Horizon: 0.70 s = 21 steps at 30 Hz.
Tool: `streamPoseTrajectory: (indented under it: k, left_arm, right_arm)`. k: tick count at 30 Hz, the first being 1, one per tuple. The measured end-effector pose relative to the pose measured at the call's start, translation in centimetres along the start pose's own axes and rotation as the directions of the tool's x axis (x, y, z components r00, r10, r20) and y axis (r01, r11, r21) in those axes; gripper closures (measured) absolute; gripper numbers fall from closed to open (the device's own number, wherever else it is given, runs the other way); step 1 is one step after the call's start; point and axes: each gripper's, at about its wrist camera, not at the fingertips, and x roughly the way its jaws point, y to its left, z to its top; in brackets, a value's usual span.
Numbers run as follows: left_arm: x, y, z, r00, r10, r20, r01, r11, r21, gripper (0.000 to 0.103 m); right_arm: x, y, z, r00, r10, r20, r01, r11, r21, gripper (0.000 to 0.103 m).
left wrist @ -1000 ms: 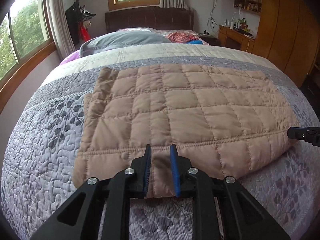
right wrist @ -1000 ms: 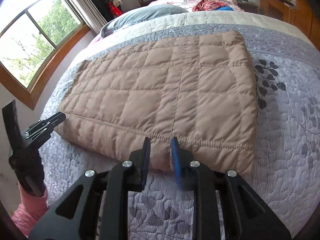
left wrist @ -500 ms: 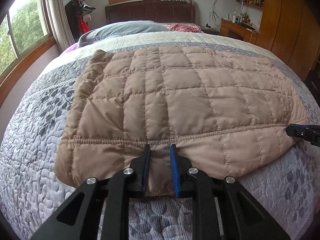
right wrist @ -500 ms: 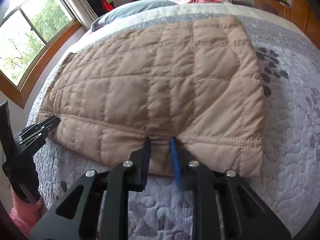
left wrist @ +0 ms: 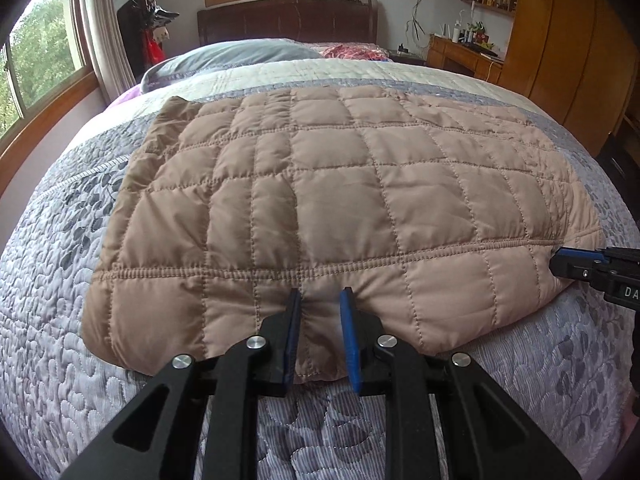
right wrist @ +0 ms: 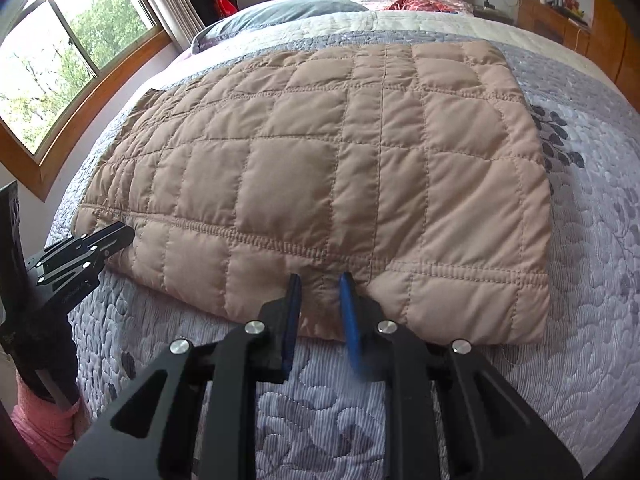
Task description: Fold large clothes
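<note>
On my left gripper (left wrist: 320, 312) the blue-padded fingers (left wrist: 294, 332) are pinched on a bunched fold of the near hem of the tan quilted jacket (left wrist: 340, 200), low in the middle of the left wrist frame. My right gripper (right wrist: 320, 296) does the same in its own view: its fingers (right wrist: 348, 308) are clamped on a pucker of that hem, lower centre of the frame. The jacket lies folded flat across the grey leaf-patterned bedspread (left wrist: 52, 320) and fills the middle of both frames. At the right edge of the left view I see the right gripper's tip (left wrist: 576, 264) touching the jacket's corner; at the left edge of the right view I see the left gripper (right wrist: 84, 252) at the opposite corner. Beyond, a grey pillow (left wrist: 240, 56) sits under the dark headboard (left wrist: 288, 20), top centre.
</note>
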Motion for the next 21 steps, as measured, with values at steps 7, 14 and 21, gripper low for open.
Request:
streamPoseTrajectory:
  k: [7, 14, 21]
  left_arm:
    - [0.3, 1.0, 0.6, 0.998, -0.053, -0.028, 0.053, 0.998, -0.027, 0.082]
    - [-3.7, 6.5, 3.0, 0.997, -0.063, 0.043, 0.067, 0.994, -0.092, 0.042]
    - [0.0, 16.6, 6.1, 0.989, -0.137, -0.062, 0.116, 0.958, -0.262, 0.028]
  right_arm:
    - [-0.1, -0.4, 0.1, 1.000, 0.028, -0.006, -0.029, 1.000, -0.005, 0.082]
    - [-5.5, -3.8, 0.9, 0.987, 0.111, 0.116, -0.115, 0.993, 0.036, 0.058]
    - [-6.3, -13.0, 4.2, 0.978, 0.151, 0.145, -0.182, 0.956, 0.230, 0.032]
